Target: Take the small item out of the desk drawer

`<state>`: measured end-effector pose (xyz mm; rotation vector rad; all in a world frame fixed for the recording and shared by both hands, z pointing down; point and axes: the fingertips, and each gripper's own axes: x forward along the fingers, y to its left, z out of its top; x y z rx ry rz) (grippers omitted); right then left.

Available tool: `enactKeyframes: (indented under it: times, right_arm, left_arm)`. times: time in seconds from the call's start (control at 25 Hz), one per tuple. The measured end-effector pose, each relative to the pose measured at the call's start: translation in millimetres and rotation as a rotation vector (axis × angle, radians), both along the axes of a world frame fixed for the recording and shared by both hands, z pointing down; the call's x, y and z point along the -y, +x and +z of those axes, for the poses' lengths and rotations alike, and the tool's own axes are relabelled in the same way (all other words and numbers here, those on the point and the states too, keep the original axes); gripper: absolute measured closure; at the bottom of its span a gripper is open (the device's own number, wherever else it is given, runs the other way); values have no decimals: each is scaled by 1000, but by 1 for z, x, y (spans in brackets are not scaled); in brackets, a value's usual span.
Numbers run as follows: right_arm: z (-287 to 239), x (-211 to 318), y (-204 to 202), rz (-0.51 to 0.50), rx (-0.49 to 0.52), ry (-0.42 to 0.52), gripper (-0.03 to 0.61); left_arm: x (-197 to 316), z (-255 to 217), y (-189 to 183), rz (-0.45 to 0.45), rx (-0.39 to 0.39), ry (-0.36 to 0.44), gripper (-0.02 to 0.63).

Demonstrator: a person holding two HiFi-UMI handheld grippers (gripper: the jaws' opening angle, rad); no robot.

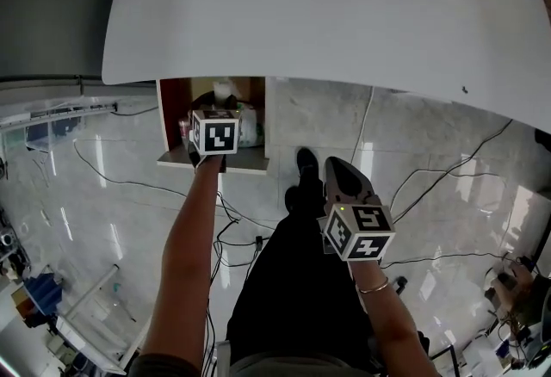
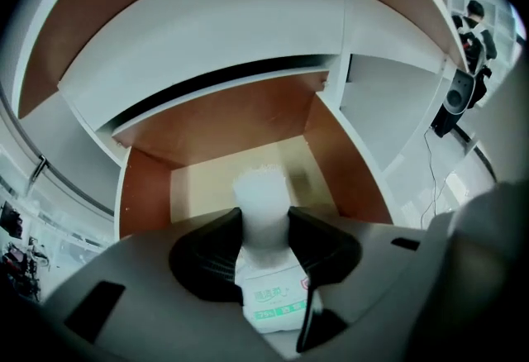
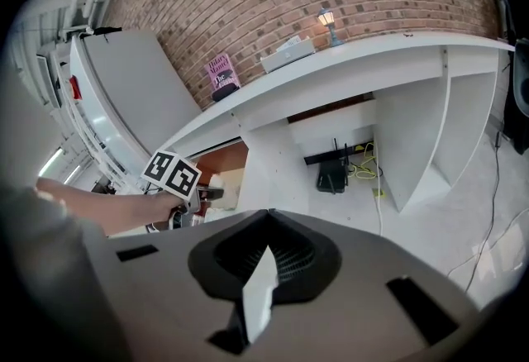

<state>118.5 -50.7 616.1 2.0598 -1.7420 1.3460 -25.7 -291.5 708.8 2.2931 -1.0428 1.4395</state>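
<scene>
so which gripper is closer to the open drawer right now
Left. The left gripper reaches into the drawer, its jaws shut on a white packet. The right gripper is held well clear of the drawer, off to its right, jaws together and empty.

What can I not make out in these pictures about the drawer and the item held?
Left gripper view: print on the white packet between the left tongs is too blurred to read.
Head view: the desk top covers the back of the drawer; the marker cube hides the grip.
Right gripper view: drawer contents too small, behind the left tongs.
</scene>
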Motion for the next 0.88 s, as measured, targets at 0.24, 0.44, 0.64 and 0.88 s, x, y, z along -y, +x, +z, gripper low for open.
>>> enactKeyframes:
  times: [0.24,0.44,0.64,0.88]
  right_arm:
    - [-18,12,-5,-33,-9,27,575]
    - [-37,18,-11,-62,-17,48,575]
    - [-55,22,-17,-94,-21,71,575]
    - [-68,27,-24,-132,-14,86,575]
  left_arm:
    - [-8,-31,-2,-17,-53,15,433]
    - [-22,-59,-9,-17,-69,32,433]
    - [-39,-86,-11,-9,-88,39,433]
    - [-58,-115,-11,-8,-134,43,433]
